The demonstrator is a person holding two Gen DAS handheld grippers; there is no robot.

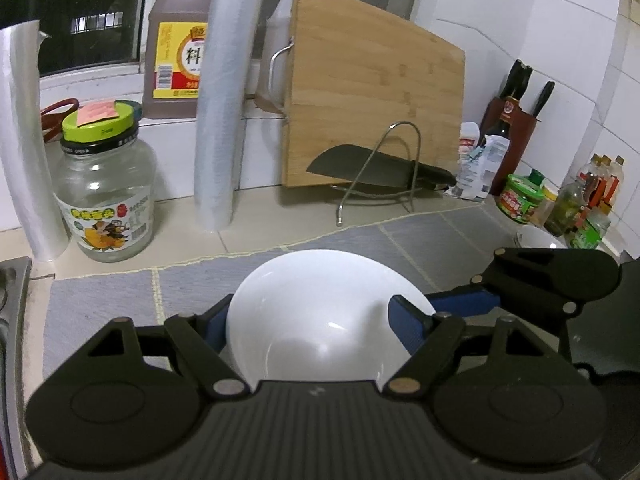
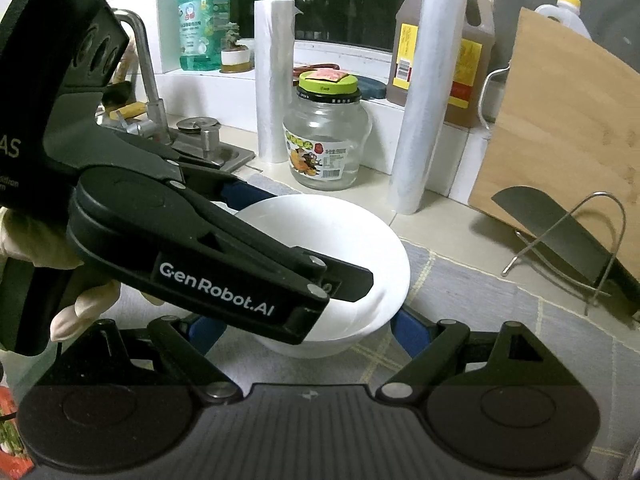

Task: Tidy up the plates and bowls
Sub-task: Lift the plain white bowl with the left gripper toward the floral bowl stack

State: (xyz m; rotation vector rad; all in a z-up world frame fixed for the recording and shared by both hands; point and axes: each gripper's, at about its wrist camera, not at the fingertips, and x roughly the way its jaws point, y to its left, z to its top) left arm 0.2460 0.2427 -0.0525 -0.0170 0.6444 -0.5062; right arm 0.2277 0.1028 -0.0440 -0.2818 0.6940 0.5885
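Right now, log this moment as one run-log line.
left gripper: shut on white ceramic bowl | right gripper: around bowl's base, grip unclear | bowl above grey mat

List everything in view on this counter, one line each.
round white ceramic bowl: one, white, gripped between both tools
second white bowl: one, white, by the far-right bottles
plastic film rolls: two, whitish, upright
clear glass jar: one, green lid, beside the rolls
bamboo cutting board: one, tan, leaning behind the cleaver
dark cleaver: one, in wire rack
left tool: one, black, shut on bowl
right tool: one, black, shut on bowl
gloved hand: one, pale, holding left tool
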